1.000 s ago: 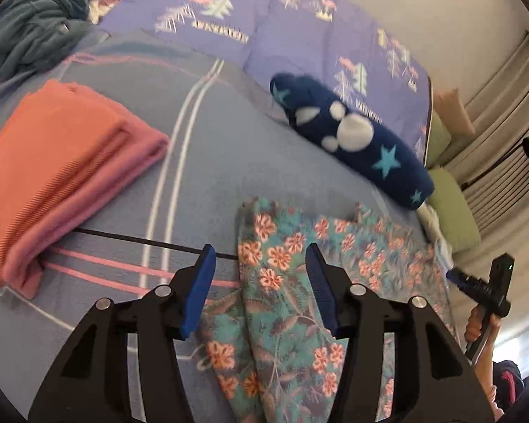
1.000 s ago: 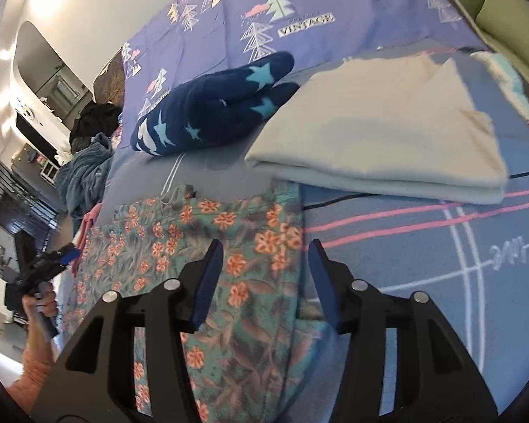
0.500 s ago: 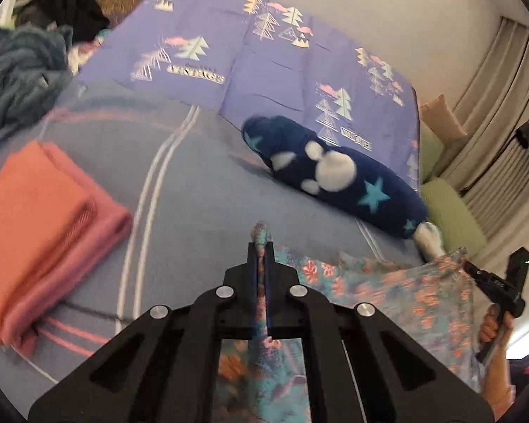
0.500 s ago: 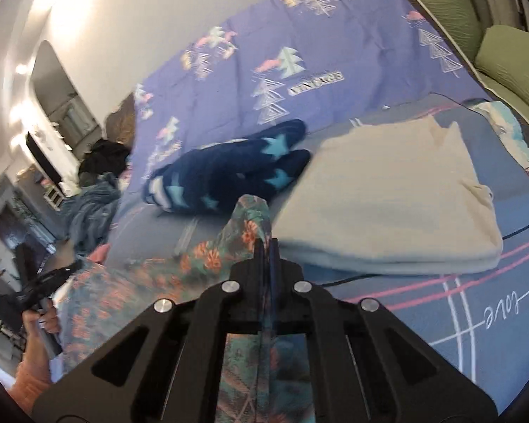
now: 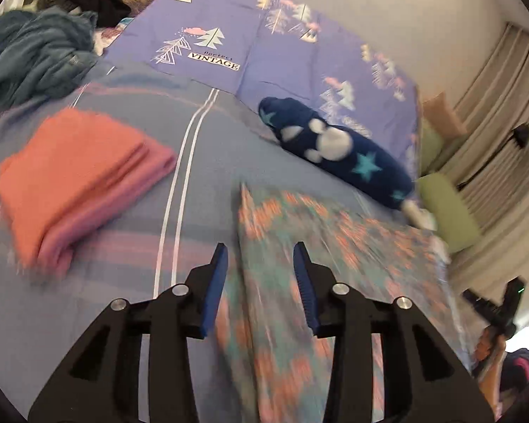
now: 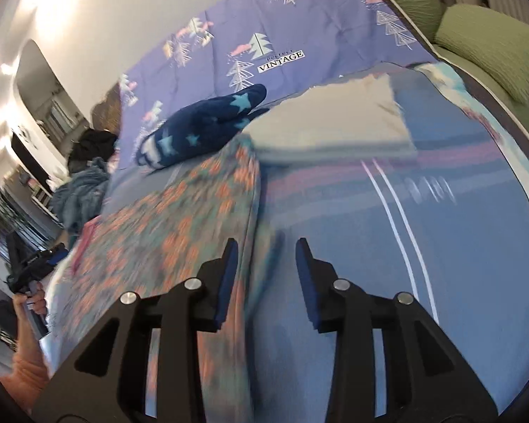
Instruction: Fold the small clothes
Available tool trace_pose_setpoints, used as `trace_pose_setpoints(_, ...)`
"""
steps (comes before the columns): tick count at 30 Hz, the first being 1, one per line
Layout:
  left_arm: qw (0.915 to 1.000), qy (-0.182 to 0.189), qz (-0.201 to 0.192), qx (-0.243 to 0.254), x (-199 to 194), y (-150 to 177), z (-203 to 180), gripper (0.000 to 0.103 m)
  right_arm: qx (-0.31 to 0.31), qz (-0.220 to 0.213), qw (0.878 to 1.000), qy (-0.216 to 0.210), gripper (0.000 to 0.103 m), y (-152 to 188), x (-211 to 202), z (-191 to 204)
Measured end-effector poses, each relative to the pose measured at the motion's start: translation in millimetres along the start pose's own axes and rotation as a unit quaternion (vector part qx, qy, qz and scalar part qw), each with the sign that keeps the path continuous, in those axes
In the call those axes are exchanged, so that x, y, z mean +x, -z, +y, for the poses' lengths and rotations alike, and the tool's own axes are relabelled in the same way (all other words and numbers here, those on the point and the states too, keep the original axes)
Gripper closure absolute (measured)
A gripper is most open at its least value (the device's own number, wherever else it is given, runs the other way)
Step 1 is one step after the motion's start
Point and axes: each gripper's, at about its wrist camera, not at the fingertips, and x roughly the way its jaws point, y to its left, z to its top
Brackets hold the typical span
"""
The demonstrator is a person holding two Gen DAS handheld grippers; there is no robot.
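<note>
Both tools, left tool (image 5: pixel 259 282) and right tool (image 6: pixel 264 278), opening and apparently empty, above floral garment (image 5: pixel 335 253) lying folded on the bed (image 5: pixel 208 162) at twelve o'clock; next, regrip an edge.

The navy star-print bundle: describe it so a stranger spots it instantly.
Start at the purple tree-print cover at the bed's far end. Just below its edge lies the navy fleece bundle, beyond the floral garment. Only it carries teal stars and white blobs.
</note>
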Motion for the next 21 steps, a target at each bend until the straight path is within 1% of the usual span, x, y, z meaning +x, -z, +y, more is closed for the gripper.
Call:
trace_pose_setpoints(2,0.9998,0.014,-0.003,-0.009,-28.4,36.4,3.4,0.062,0.002,0.002,1.0,-0.009,0.067,32.3,-25.3,-3.0)
trace_pose_setpoints(4,0.9998,0.015,0.002,-0.013,-51.3,74.3,6.1,0.062,-0.006,0.008,1.0,-0.005,0.067,62.8,-40.3,1.4)
trace_pose_setpoints(6,0.9998,0.009,0.006,-0.016,-62.2,97.2,5.3,0.062,-0.021,0.016,1.0,-0.004,0.067,86.0,-49.6,7.6)
trace_pose_setpoints(8,0.9996,0.007,0.016,-0.02,-74.3,119.2,4.2,0.06,-0.036,0.026,0.999,-0.007,0.067,102.6,-51.9,14.8)
trace_pose_setpoints(9,0.9995,0.008,0.023,-0.02,-77.5,125.7,3.3,0.058,-0.04,0.03,0.999,-0.007,0.067,107.8,-52.0,17.3)
trace_pose_setpoints(10,0.9994,0.009,0.028,-0.017,-81.5,132.9,1.2,0.053,-0.037,0.034,0.999,-0.009,0.067,114.4,-51.1,20.6)
trace_pose_setpoints(11,0.9995,0.006,0.029,-0.013,-85.3,138.5,-1.2,0.051,-0.03,0.036,0.999,-0.016,0.067,117.4,-50.5,21.8)
trace_pose_setpoints(13,0.9996,0.003,0.027,-0.009,-89.0,146.6,-2.7,0.05,-0.009,0.035,0.999,-0.035,0.065,124.4,-48.8,22.5)
trace_pose_setpoints(15,0.9996,0.001,0.026,-0.01,-90.3,154.1,-3.8,0.05,0.003,0.032,0.999,-0.043,0.061,131.1,-48.9,23.0)
trace_pose_setpoints(17,0.9997,-0.015,0.021,-0.003,-88.3,158.0,-5.3,0.048,0.01,0.029,0.999,-0.045,0.06,134.5,-50.3,24.5)
trace_pose_setpoints(19,0.9991,-0.037,0.009,0.018,-85.9,160.1,-9.9,0.046,0.016,0.026,0.998,-0.048,0.055,134.8,-52.1,25.4)
trace_pose_setpoints(21,0.9969,-0.06,-0.006,0.051,-80.4,160.3,-17.7,0.04,0.027,0.026,0.998,-0.051,0.053,134.5,-52.8,24.1)
